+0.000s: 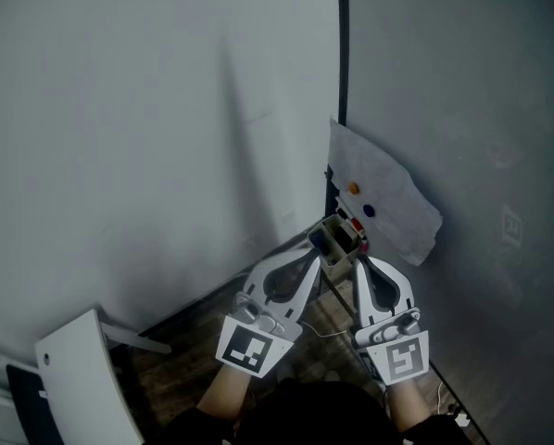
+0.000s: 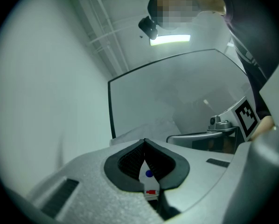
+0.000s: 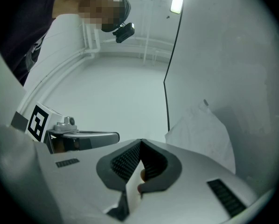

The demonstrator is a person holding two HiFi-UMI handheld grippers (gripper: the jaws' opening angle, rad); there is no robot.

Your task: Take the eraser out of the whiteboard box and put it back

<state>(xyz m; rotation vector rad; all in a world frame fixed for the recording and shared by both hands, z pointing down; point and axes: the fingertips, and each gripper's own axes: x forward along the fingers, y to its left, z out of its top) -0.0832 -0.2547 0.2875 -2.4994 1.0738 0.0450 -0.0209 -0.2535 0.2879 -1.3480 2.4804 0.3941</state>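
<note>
The eraser [image 1: 320, 241], as far as the head view showed, was the dark blue block lying in the whiteboard box [image 1: 342, 237]. The box sat at the lower edge of the whiteboard [image 1: 462, 109], beside its black frame [image 1: 342, 63]. The left gripper [image 1: 316, 260] was clenched with its tips meeting and nothing between them, just beside the box's left side. The right gripper [image 1: 358, 262] was clenched empty too, just beside the box's near right corner. Whether either tip touched the box could not be told. Behind the box a crumpled sheet of paper [image 1: 388, 188] hung on the whiteboard under an orange magnet [image 1: 353, 188] and a blue magnet [image 1: 369, 210]. Left of the frame rose a plain wall [image 1: 147, 109]. Below lay a wooden floor [image 1: 175, 360], with a white panel [image 1: 82, 378] tilted at the lower left.
</note>
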